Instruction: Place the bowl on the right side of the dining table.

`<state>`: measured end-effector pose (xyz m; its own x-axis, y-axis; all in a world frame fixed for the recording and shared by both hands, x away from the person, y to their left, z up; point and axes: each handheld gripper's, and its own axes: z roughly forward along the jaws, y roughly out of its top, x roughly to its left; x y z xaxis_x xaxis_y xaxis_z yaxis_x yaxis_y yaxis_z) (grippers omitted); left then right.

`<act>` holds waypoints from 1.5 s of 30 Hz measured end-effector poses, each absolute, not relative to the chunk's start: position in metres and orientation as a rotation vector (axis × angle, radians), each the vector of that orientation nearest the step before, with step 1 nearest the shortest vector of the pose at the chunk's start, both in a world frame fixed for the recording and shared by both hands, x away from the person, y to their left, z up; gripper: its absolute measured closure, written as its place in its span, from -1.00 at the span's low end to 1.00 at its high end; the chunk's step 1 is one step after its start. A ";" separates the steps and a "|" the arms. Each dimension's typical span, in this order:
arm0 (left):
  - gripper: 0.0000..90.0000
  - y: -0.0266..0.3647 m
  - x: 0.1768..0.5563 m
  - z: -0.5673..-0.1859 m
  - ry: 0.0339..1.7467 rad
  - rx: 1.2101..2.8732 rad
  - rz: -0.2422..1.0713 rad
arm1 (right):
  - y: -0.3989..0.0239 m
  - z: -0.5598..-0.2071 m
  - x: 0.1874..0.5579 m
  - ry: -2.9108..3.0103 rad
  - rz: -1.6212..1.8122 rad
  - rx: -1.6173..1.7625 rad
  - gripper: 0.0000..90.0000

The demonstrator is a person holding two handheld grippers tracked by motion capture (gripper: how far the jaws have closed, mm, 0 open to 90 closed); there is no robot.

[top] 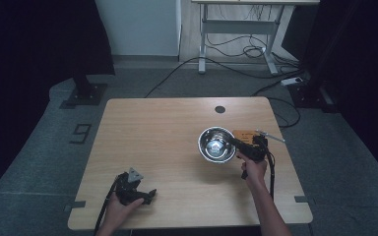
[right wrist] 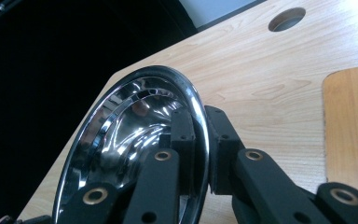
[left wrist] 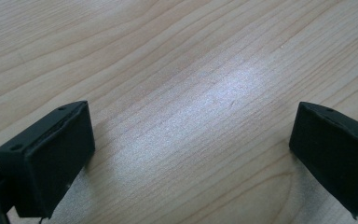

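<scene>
Currently the right claw (right wrist: 200,154) is pinching the rim of the steel bowl (top: 216,144), 1 jaw inside the wall and 1 outside; the bowl sits just ahead of that claw on the counter (top: 162,147). An orange board (top: 243,133) lies just beside this claw. The left claw (left wrist: 191,154) rests well apart from the bowl, jaws spread wide over bare wood.

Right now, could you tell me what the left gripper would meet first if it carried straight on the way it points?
Most likely the bare light wooden tabletop: the left gripper, jaws wide apart, looks down at the wood close ahead, with nothing between them.
</scene>
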<state>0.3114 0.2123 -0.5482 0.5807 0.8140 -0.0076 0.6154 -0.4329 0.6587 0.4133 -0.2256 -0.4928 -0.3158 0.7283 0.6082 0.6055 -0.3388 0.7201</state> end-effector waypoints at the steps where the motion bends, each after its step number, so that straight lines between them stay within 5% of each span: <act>1: -1.00 0.212 0.311 -0.548 1.133 2.192 0.416 | -0.227 -0.492 0.413 1.735 1.750 1.774 0.85; 45: -1.00 0.212 0.312 -0.548 1.131 2.193 0.416 | -0.278 -0.493 0.418 1.535 1.769 1.878 0.85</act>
